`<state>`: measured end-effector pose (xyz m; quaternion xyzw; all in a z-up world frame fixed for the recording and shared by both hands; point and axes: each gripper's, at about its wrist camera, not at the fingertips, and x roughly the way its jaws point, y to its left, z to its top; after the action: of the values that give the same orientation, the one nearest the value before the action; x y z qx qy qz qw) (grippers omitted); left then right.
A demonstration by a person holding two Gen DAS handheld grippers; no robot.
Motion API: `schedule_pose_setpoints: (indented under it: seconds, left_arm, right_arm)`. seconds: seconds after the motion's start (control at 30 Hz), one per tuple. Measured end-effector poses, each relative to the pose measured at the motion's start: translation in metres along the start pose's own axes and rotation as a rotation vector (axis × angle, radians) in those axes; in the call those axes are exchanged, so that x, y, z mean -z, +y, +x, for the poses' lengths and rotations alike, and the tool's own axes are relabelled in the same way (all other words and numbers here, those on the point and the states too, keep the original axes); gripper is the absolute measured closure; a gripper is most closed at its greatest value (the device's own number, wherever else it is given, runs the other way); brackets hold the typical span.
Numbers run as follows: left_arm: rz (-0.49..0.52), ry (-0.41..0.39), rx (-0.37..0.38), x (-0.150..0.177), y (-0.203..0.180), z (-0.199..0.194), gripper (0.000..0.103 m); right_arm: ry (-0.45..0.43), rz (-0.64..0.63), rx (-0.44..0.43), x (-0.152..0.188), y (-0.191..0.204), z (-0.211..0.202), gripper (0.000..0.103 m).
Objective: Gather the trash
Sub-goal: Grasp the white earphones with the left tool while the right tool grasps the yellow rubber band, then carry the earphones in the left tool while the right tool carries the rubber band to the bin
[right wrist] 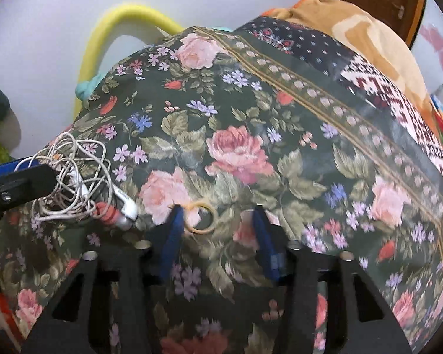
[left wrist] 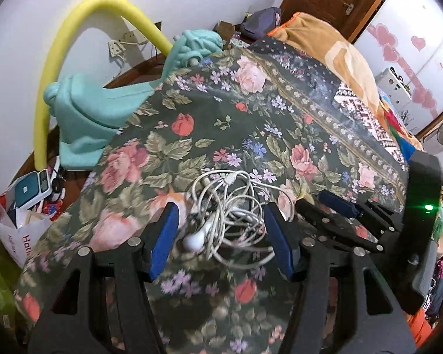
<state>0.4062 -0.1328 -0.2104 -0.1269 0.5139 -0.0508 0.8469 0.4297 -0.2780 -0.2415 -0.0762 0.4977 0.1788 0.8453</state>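
Left wrist view holds one tangle of white earphones [left wrist: 227, 215] low in the middle of the frame, lying on the floral bedspread [left wrist: 221, 112] between the two blue pads of the left gripper [left wrist: 221, 236], whose jaws stand wide apart on either side of the tangle without pressing it. At the right edge of this view the right gripper [left wrist: 342, 206] enters from the side. Only this view shows the white bag [left wrist: 11, 230] at the lower left, stuffed with a teal-and-white device and loose papers, and one yellow foam tube [left wrist: 103, 8] arching over a mint green towel [left wrist: 97, 112]. Right wrist view alone shows one tan rubber band [right wrist: 199, 216] on the bedspread, just beside the left-hand pad of the right gripper [right wrist: 218, 233], whose jaws are open and hold nothing. The earphone tangle appears there at the left middle, against the left gripper's black finger.
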Motion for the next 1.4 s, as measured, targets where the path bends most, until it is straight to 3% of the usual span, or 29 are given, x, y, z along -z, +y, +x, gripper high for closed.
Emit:
schedule_pose_setpoints:
  seconds: [0.03,0.23,0.43,0.7,1.03,1.4]
  left_arm:
    - [0.008,-0.002,-0.007,0.0,-0.002,0.003,0.051]
    - [0.078,-0.016,-0.007,0.003,-0.01,0.006,0.096]
    - [0.105,-0.034,-0.009,0.009,-0.016,-0.014,0.097]
    - [0.102,-0.097,-0.019,0.016,-0.02,-0.074,0.097]
    - [0.064,-0.189,-0.062,0.043,-0.004,-0.162,0.097]
    - [0.014,-0.25,-0.12,0.105,0.044,-0.239,0.097]
  right_arm:
    - [0.003,0.004,-0.015,-0.001,0.0,0.002,0.082]
    - [-0.009,0.04,-0.078,0.001,-0.008,-0.002,0.082]
    - [-0.029,0.046,-0.083,0.006,-0.01,-0.029,0.082]
    - [-0.102,0.026,-0.076,0.009,0.002,-0.1,0.082]
    - [-0.182,-0.038,-0.091,0.013,0.053,-0.17,0.082]
    - [-0.216,-0.131,-0.14,0.043,0.125,-0.214,0.082]
